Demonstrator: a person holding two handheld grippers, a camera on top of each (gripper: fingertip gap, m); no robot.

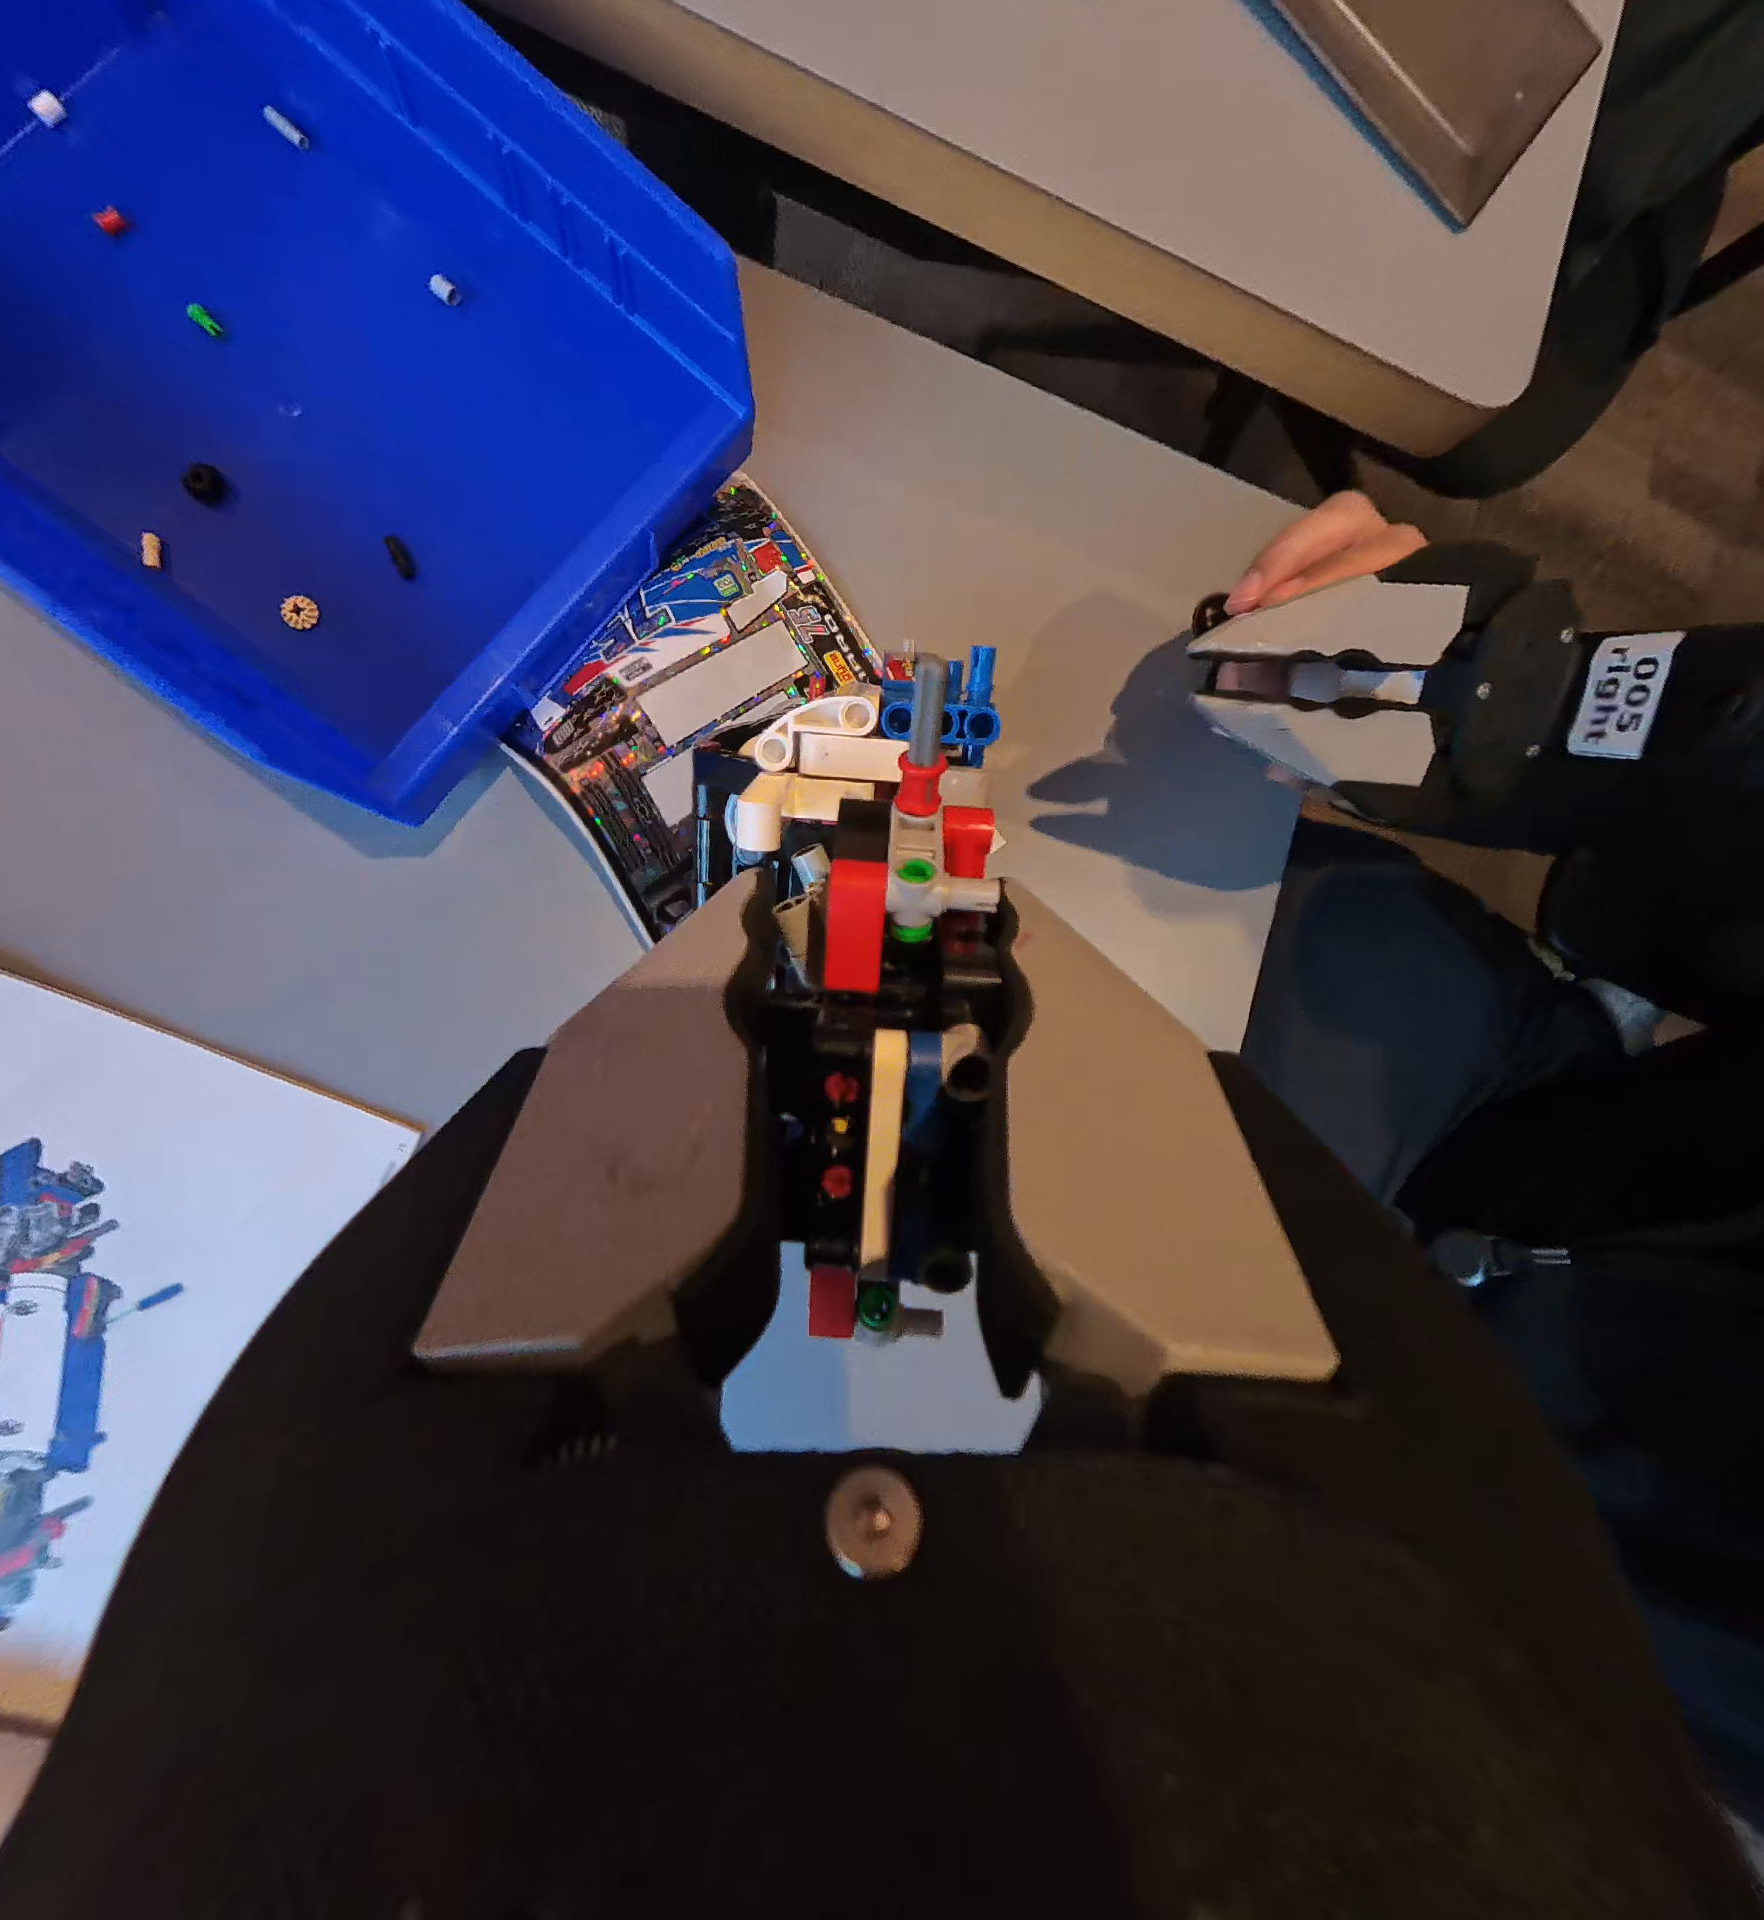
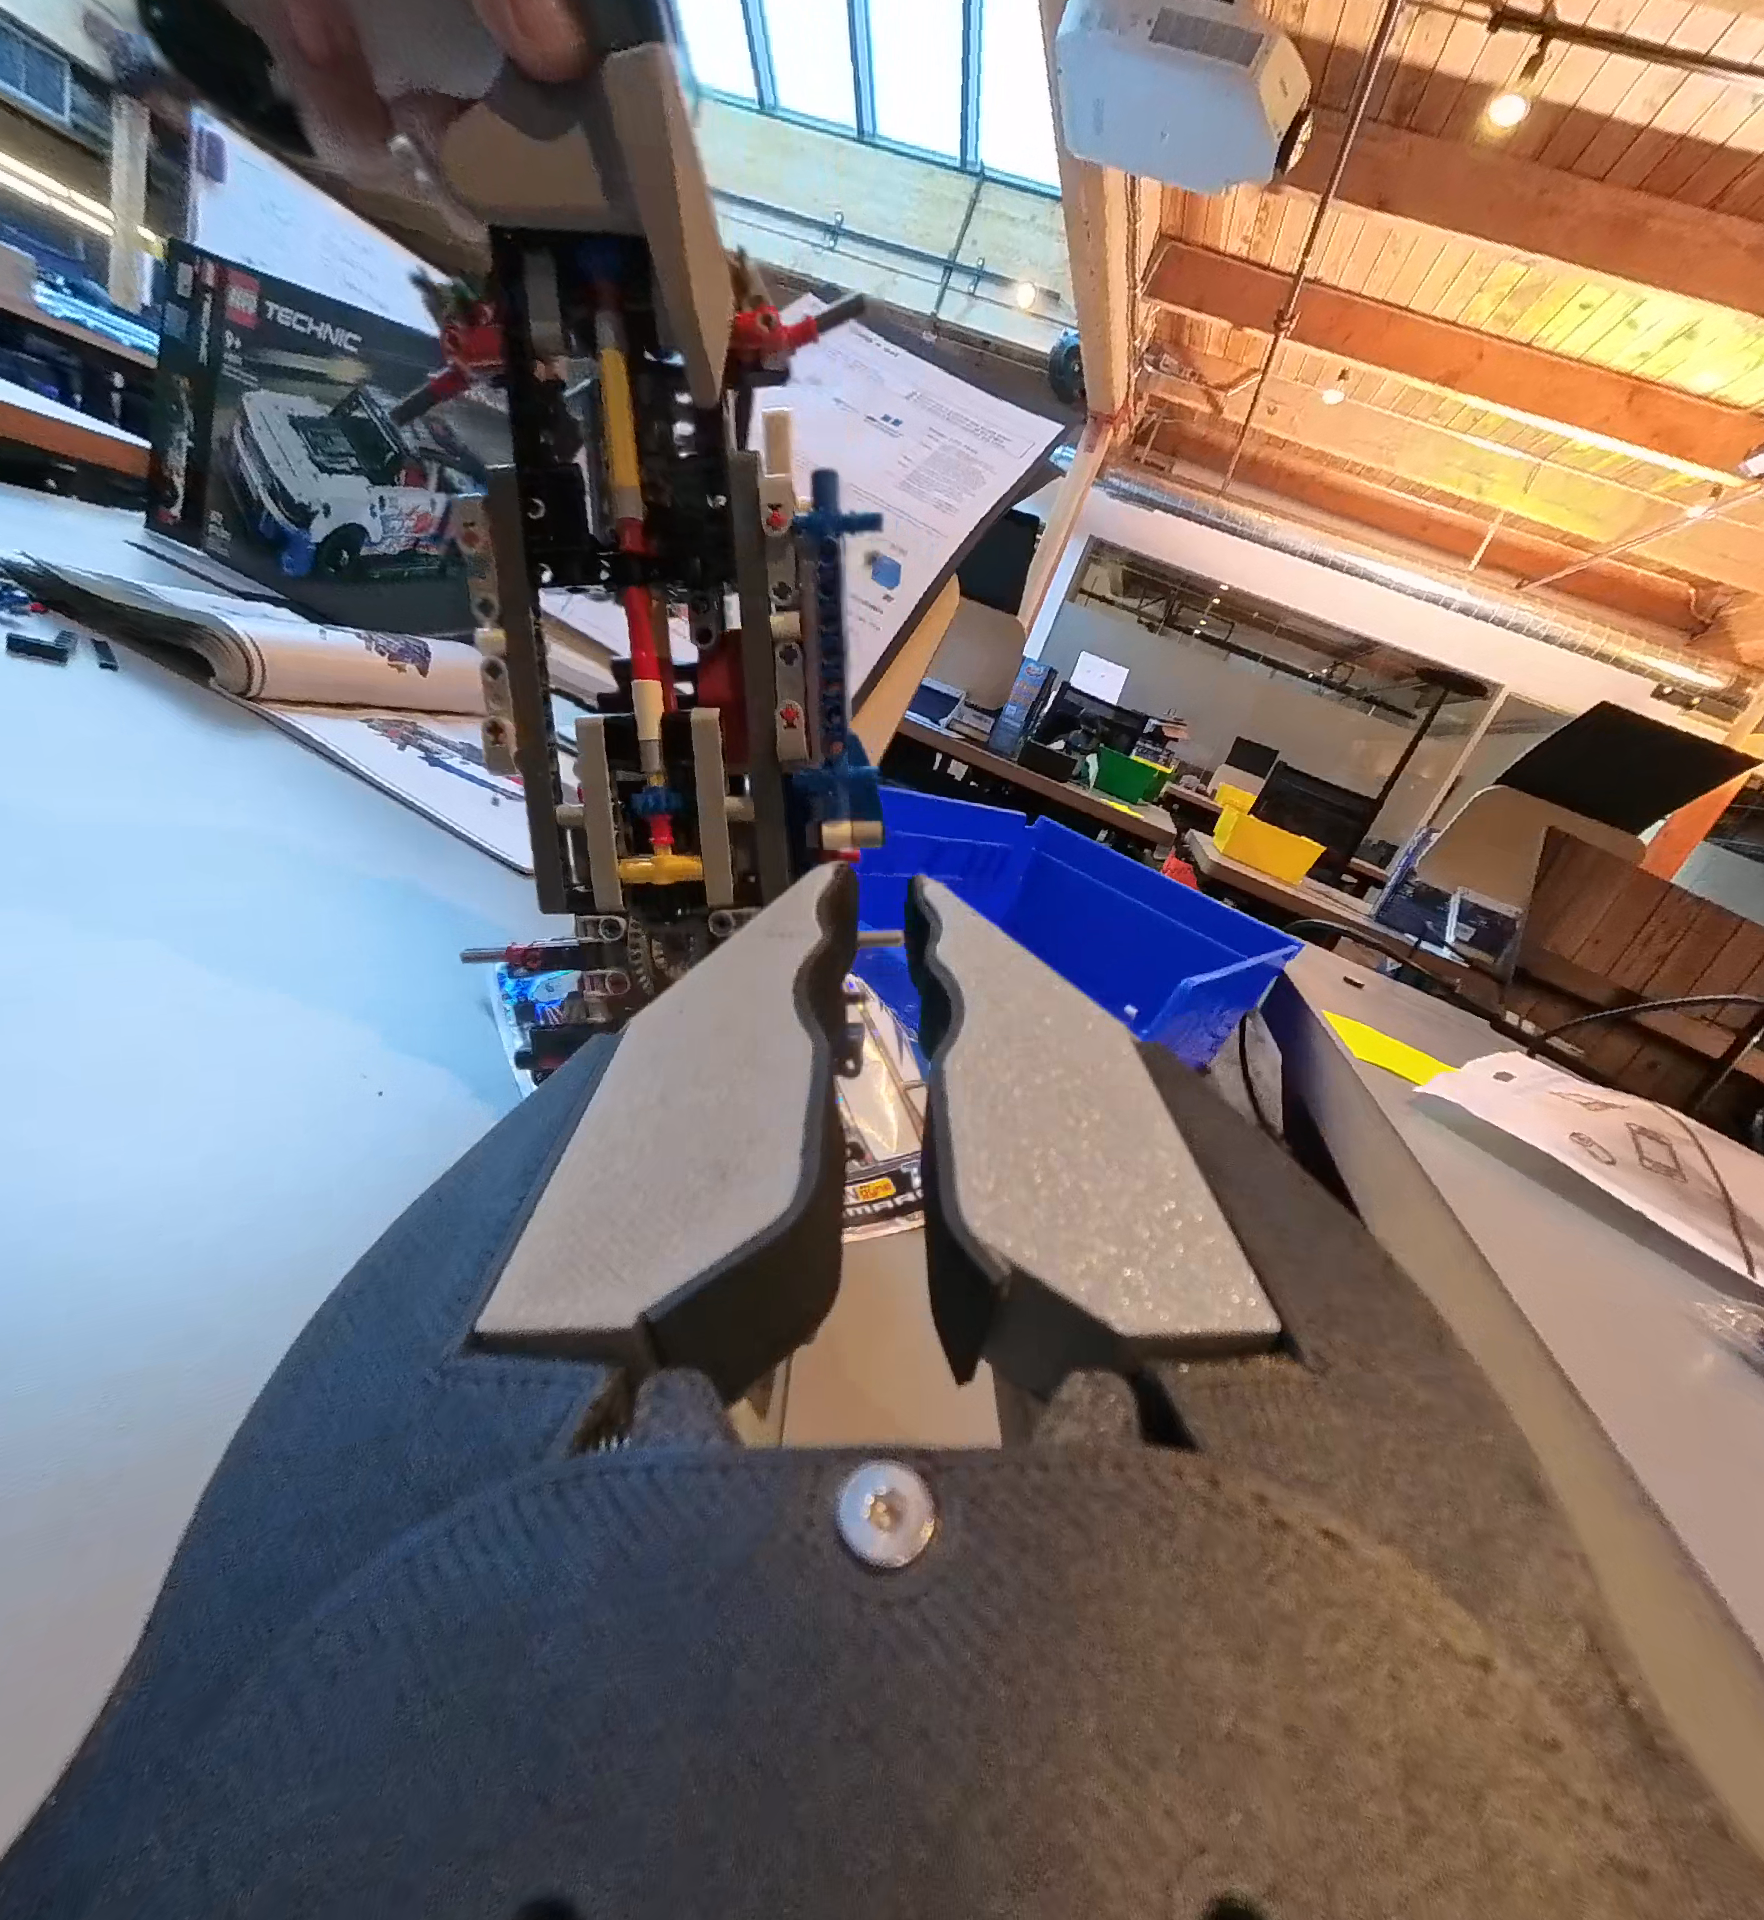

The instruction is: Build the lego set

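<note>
Lego model [image 1: 883,1049] between left tongs [image 1: 873,925]

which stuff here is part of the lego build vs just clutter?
In play: lego assembly clamped in left tool; right tool; blue bin of small parts; instruction booklet; sticker sheet.
Lying about: set box; printed papers; yellow bin.

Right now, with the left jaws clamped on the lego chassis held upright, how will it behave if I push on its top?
The lego chassis is tall and gripped at one end by the left gripper, so it would likely lever or twist. Protruding pieces like the grey axle look apt to pop off. It seems stiff overall.
</note>
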